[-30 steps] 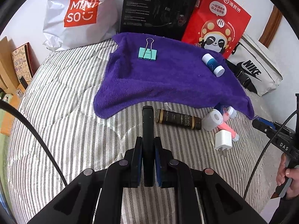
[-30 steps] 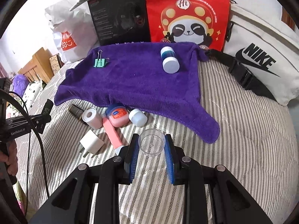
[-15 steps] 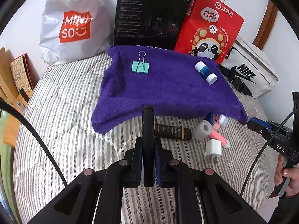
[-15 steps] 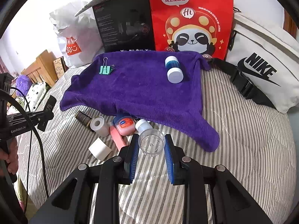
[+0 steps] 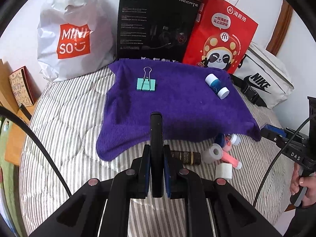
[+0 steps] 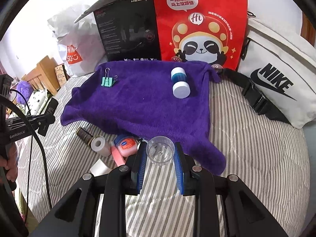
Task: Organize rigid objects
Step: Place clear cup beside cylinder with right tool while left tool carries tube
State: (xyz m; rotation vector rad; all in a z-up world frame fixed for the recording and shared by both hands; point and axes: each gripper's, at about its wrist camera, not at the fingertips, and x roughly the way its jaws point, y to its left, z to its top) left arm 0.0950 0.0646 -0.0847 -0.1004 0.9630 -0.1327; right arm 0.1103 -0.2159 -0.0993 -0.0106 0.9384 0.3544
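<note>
My left gripper (image 5: 156,158) is shut on a thin black flat bar (image 5: 156,130) that sticks forward over the near edge of the purple towel (image 5: 177,102). My right gripper (image 6: 160,158) is shut on a small clear plastic cup (image 6: 160,148), held above the towel's near corner. A teal binder clip (image 5: 146,84) and a blue-and-white bottle (image 5: 216,86) lie on the towel. In front of it on the striped bed lie a brown tube (image 5: 185,157), a white tape roll (image 5: 214,153), a pink tube (image 5: 230,158), a white charger block (image 5: 223,171) and a Vaseline jar (image 6: 125,143).
Behind the towel stand a white Miniso bag (image 5: 73,39), a black box (image 5: 156,27) and a red panda bag (image 5: 219,37). A white Nike bag (image 6: 276,79) lies at the right. Wooden furniture (image 5: 13,138) borders the bed's left side.
Both grippers have lifted and drawn back a little, each still holding its thing. The towel and loose items now sit lower and smaller in both views.
</note>
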